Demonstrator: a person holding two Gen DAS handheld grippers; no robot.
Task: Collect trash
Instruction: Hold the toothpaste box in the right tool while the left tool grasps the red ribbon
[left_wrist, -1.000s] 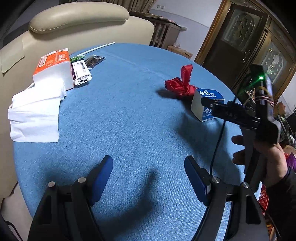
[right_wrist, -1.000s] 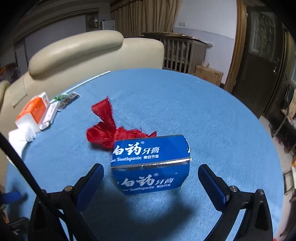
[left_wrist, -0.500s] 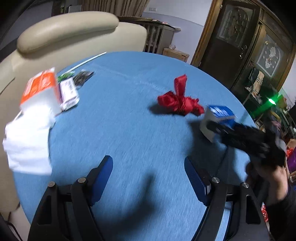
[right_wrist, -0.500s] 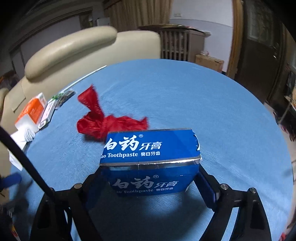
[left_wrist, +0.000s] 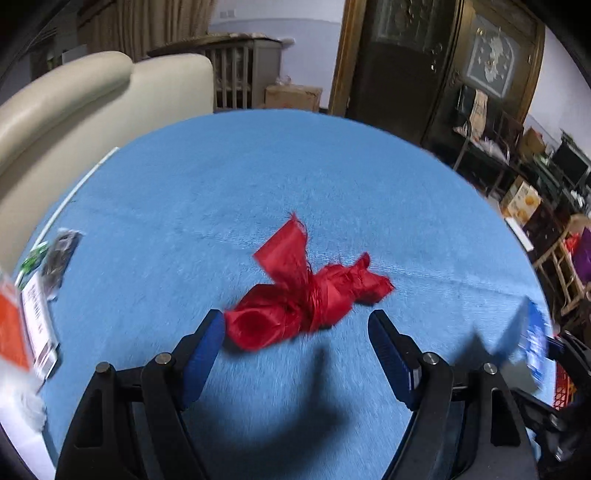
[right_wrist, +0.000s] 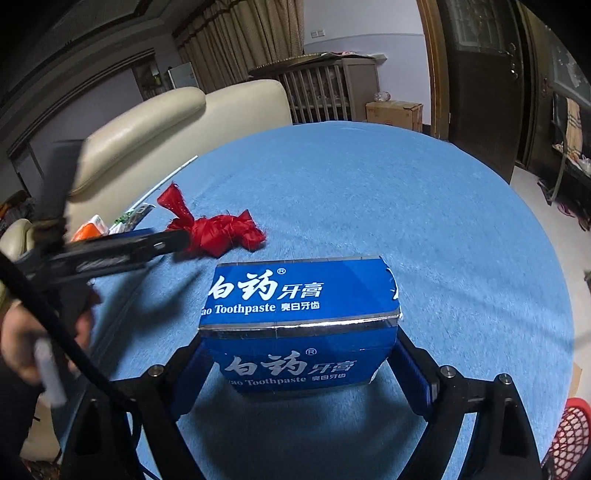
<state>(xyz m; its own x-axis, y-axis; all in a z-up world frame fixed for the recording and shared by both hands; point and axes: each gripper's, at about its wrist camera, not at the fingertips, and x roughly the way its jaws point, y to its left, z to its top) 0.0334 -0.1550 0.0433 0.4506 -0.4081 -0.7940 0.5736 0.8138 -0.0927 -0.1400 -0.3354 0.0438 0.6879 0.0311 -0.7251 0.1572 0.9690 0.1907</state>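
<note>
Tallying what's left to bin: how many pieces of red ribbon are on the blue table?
1. The red ribbon lies bunched mid-table, just ahead of the open left gripper, beyond the toothpaste box in the right wrist view. Others may lie outside both views.

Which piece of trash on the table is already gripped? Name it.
The blue toothpaste box, clamped in the right gripper; the red ribbon lies loose.
</note>
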